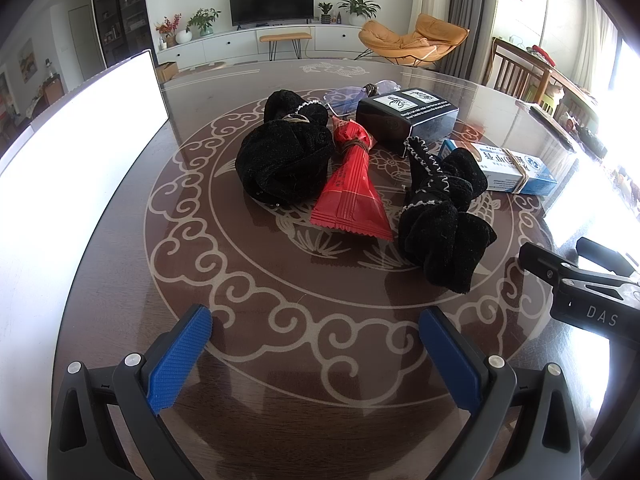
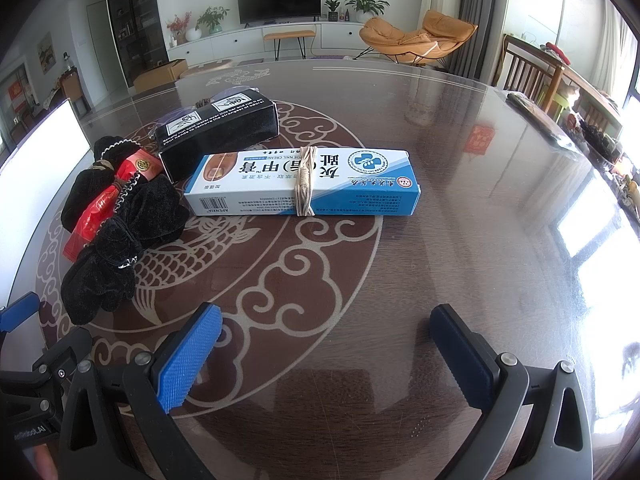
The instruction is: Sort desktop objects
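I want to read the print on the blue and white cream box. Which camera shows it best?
The right wrist view: the cream box lies broadside, whole, near the middle, its print and rubber band plain. The left wrist view shows only its end at the right, behind a black scrunchie.

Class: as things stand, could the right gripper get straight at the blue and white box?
Probably yes. The right gripper is open, and only bare table lies between it and the blue and white box; the black scrunchie sits off to the side.
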`<state>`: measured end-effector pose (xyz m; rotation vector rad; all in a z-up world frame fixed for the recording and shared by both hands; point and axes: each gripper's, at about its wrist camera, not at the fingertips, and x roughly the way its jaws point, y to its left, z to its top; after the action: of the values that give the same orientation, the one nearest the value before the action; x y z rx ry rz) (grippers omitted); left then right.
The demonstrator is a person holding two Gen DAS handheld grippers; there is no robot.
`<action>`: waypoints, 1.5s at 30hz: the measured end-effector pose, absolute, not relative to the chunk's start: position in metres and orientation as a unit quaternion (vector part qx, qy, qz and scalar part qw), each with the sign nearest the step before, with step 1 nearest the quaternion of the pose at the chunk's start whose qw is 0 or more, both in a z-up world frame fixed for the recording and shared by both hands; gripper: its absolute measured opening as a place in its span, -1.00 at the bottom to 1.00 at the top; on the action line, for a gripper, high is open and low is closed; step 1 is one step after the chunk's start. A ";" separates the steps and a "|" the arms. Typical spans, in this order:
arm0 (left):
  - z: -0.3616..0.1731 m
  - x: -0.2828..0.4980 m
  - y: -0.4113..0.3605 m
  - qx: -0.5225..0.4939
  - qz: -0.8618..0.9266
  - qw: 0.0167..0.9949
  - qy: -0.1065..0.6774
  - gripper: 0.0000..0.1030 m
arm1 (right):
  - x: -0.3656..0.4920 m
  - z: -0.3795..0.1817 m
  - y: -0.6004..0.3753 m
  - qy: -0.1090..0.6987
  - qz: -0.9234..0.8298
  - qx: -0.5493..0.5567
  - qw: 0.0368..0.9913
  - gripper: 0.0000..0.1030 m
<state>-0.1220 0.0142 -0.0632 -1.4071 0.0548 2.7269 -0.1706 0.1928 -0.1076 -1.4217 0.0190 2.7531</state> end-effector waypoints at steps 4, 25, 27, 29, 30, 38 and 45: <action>-0.063 -0.122 0.014 -0.458 0.888 0.036 0.018 1.00 | -0.171 -0.108 0.193 0.006 0.888 -0.459 0.022 1.00; -0.063 -0.118 0.014 -0.458 0.888 0.034 0.019 1.00 | -0.171 -0.108 0.193 0.006 0.888 -0.459 0.022 1.00; -0.063 -0.114 0.013 -0.458 0.888 0.036 0.020 1.00 | -0.171 -0.108 0.193 0.006 0.888 -0.459 0.022 1.00; -0.063 -0.108 0.011 -0.461 0.885 0.052 0.029 1.00 | -0.171 -0.108 0.193 0.006 0.888 -0.459 0.022 1.00; -0.063 -0.103 0.009 -0.461 0.885 0.063 0.035 1.00 | -0.171 -0.107 0.193 0.006 0.888 -0.459 0.022 1.00; -0.031 -0.130 -0.025 -0.458 0.885 0.081 -0.022 1.00 | -0.171 -0.107 0.193 0.006 0.888 -0.459 0.022 1.00; -0.012 -0.239 -0.031 -0.475 0.878 0.035 -0.042 0.91 | -0.171 -0.107 0.193 0.006 0.888 -0.459 0.022 1.00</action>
<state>-0.2387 -0.0307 -0.0124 -1.4589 -0.1290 2.6989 -0.1707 0.1929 -0.1073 -1.4210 0.0190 2.7533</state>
